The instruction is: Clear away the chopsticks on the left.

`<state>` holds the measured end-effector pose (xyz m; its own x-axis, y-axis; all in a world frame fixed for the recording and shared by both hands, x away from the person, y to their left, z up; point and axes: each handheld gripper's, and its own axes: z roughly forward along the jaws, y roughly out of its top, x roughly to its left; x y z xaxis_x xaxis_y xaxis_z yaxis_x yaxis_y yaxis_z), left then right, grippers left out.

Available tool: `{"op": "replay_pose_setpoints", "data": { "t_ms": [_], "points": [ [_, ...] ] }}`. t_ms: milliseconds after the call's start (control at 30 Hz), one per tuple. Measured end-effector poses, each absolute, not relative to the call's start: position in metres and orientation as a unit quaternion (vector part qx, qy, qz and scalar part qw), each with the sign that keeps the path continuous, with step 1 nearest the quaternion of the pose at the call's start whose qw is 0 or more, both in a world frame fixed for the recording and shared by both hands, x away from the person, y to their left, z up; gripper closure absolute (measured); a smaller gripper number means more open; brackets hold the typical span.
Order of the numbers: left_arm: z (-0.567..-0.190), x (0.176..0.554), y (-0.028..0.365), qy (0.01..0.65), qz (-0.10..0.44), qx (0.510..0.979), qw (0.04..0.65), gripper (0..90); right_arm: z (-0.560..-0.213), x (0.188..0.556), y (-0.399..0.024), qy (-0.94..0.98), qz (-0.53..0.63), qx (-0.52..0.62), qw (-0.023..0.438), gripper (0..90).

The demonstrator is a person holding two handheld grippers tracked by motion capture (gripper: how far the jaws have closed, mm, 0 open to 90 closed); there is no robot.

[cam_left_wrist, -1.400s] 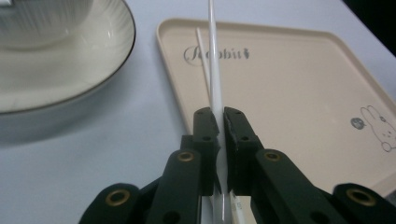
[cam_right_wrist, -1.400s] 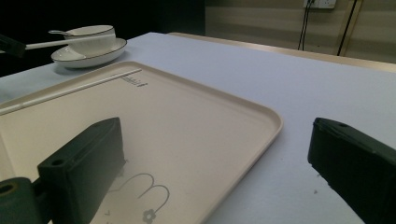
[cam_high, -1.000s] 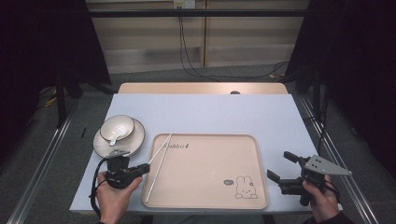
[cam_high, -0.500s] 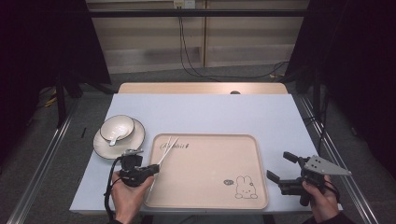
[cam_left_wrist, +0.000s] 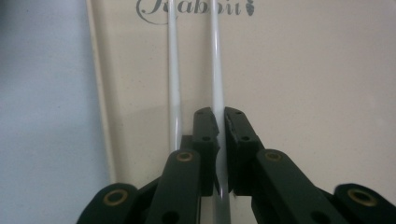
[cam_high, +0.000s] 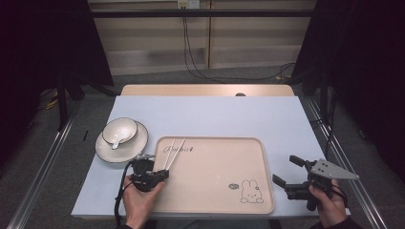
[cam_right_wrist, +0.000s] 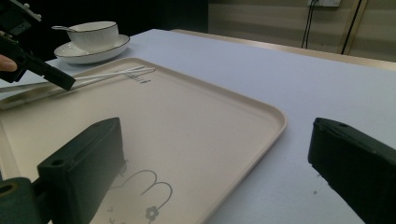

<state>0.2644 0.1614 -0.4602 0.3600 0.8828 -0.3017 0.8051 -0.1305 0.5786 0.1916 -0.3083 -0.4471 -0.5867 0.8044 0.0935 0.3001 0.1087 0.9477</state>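
Left tool has been carrying the chopsticks from the counter edge over the tray, jaws clamping one stick. They are lying ahead of it, nearly placed; right tool is resting wide open, empty.

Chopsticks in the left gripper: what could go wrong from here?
1. The left gripper pinches just one of the two chopsticks; the other lies loose beside the jaws and may get left or knocked aside.
2. The grip sits near one end, so the long stick could swing or slip out.
3. Its far tips reach toward the tray rim and the bowl; a swing might hit them.
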Motion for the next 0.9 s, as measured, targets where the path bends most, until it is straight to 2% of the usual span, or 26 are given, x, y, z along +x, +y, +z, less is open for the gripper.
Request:
{"op": "replay_pose_setpoints", "data": {
  "t_ms": [500, 667, 800, 900],
  "points": [
    [-0.4644, 0.2667, 0.1595, 0.550, 0.053, 0.761, 0.339, 82.3, -0.4471, 0.1910, -0.3086, 0.709, 0.542, 0.387, 0.231, 3.1],
    [-0.4631, 0.2661, 0.1600, 0.528, 0.053, 0.767, 0.361, 72.4, -0.4471, 0.1910, -0.3082, 0.710, 0.542, 0.388, 0.229, 3.1],
    [-0.4580, 0.2645, 0.1606, 0.498, 0.064, 0.775, 0.384, 71.5, -0.4468, 0.1913, -0.3091, 0.708, 0.544, 0.387, 0.232, 3.2],
    [-0.4552, 0.2642, 0.1625, 0.485, 0.078, 0.775, 0.397, 61.7, -0.4467, 0.1911, -0.3091, 0.707, 0.544, 0.387, 0.232, 3.1]
  ]
}}
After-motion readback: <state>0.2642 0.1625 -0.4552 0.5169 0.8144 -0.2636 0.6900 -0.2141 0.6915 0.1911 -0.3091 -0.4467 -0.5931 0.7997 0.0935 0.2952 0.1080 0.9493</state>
